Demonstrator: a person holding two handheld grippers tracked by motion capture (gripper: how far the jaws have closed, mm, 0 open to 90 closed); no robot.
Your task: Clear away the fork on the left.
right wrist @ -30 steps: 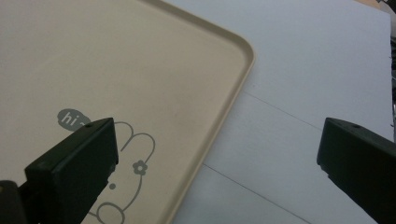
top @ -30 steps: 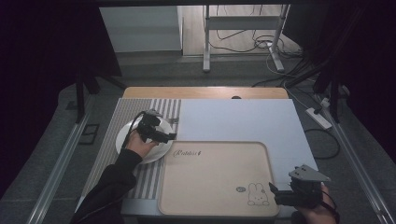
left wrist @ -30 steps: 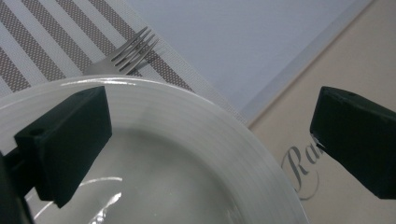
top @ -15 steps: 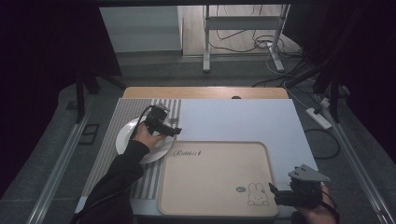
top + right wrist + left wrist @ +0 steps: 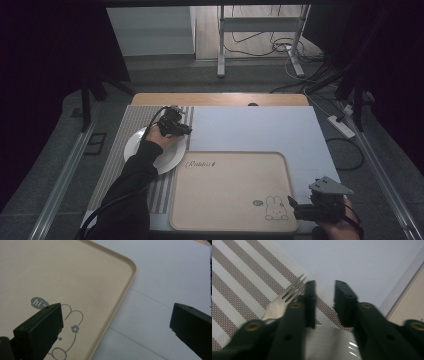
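Observation:
A white plate point(image 5: 145, 152) rests on the striped placemat point(image 5: 117, 150) at the table's left. My left gripper point(image 5: 182, 129) hovers at the plate's far right rim. In the left gripper view its jaws point(image 5: 324, 283) stand a little apart with nothing between them, above the plate rim point(image 5: 329, 345). A metal fork point(image 5: 279, 302) lies on the stripes just outside the left jaw. A beige tray point(image 5: 230, 190) with a rabbit drawing lies in front. My right gripper point(image 5: 296, 207) is wide open at the tray's near right corner point(image 5: 75, 272), straddling its edge point(image 5: 116, 307).
A pale blue-grey mat point(image 5: 250, 125) covers the table's middle and right. The wooden table edge point(image 5: 220, 99) runs along the back. Beyond it are a desk frame and cables on the floor point(image 5: 260, 50). A power strip point(image 5: 340, 125) lies on the floor at right.
My left gripper has moved away from me and to the right, from above the plate's middle to its far right rim. The right gripper has stayed put.

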